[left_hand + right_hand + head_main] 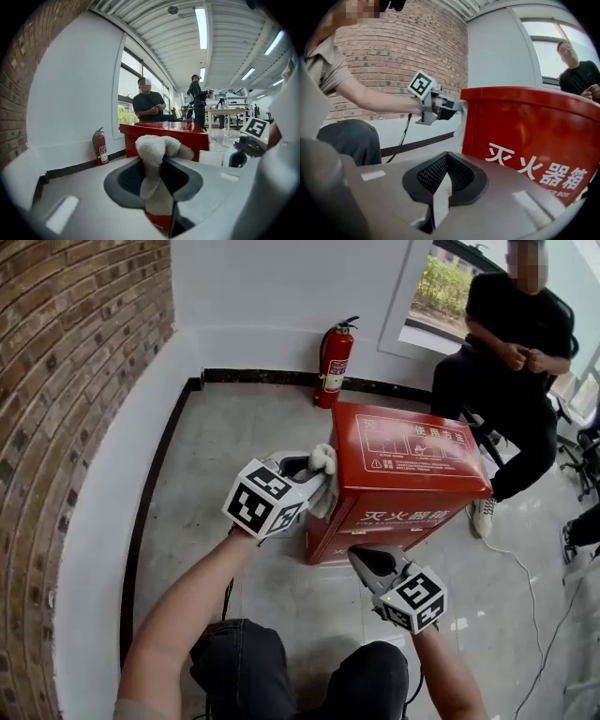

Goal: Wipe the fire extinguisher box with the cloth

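Red and glossy, the box stands on the floor about midway across it, well out from the white back wall, with white lettering on its lid and its front face. The white fleecy cloth lies against the box's upper left edge, touching it. The left gripper holds it there. In the left gripper view the jaws are clamped on the cloth, which bunches up above the left gripper, and the box rises just behind.

The right gripper sits low at the box's front face, near its bottom edge. Whether it touches the box cannot be told. In the right gripper view the jaws of the right gripper are pressed together with nothing between them. The box fills the right half of that view, and the left gripper shows at the box's top corner.

Behind the box, an extinguisher stands upright at the floor's far edge, against the black skirting of the white wall. A brick wall runs along the floor's left edge above a white base. At the far right a person in black sits beside a window, just behind the box. At the near edge are the wearer's knees in dark jeans.
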Demonstrator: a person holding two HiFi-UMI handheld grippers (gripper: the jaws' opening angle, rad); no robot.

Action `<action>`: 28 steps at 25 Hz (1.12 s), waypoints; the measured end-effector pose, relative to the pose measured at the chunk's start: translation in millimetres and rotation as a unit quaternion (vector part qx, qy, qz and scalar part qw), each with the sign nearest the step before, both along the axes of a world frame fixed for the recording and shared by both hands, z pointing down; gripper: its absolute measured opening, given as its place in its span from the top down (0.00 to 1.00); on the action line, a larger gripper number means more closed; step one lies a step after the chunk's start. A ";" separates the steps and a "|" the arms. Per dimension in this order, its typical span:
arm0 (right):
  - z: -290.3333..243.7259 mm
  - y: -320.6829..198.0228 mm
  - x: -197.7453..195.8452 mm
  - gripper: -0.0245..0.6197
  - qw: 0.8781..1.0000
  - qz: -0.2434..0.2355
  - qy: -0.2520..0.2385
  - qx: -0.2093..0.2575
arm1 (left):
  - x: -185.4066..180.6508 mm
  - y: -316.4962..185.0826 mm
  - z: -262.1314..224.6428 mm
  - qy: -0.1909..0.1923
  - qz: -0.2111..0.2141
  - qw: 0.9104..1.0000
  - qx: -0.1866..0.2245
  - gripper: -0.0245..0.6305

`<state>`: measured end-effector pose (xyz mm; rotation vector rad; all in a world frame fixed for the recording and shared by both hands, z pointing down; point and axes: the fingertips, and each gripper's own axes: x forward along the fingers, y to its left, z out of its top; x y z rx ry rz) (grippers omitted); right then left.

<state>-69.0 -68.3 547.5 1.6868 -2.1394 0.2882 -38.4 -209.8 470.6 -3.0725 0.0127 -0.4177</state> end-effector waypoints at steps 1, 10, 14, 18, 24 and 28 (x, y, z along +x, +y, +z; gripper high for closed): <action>0.1 -2.9 -3.8 0.92 1.000 -0.003 0.004 -0.003 | 7.5 -9.7 -1.7 0.004 0.001 1.000 -0.003 0.81; 30.1 -29.4 -3.0 0.92 0.999 0.030 -0.023 -0.006 | 68.6 -94.6 21.6 0.008 -0.026 1.000 0.012 0.82; 53.1 -33.5 -7.6 0.92 0.998 0.035 -0.041 -0.023 | 78.2 -105.5 66.0 -0.004 -0.028 0.999 -0.016 0.82; 65.1 -34.2 -10.7 0.92 0.998 0.031 -0.040 -0.034 | 74.2 -98.8 98.3 -0.001 -0.012 0.999 -0.045 0.82; 80.0 -17.6 -17.3 0.92 0.997 0.025 -0.053 -0.053 | 46.4 -51.4 125.6 -0.023 0.038 0.997 -0.061 0.82; 80.2 -7.3 -20.8 0.92 0.997 0.027 -0.054 -0.057 | 24.0 -17.7 130.5 -0.047 0.039 0.997 -0.055 0.82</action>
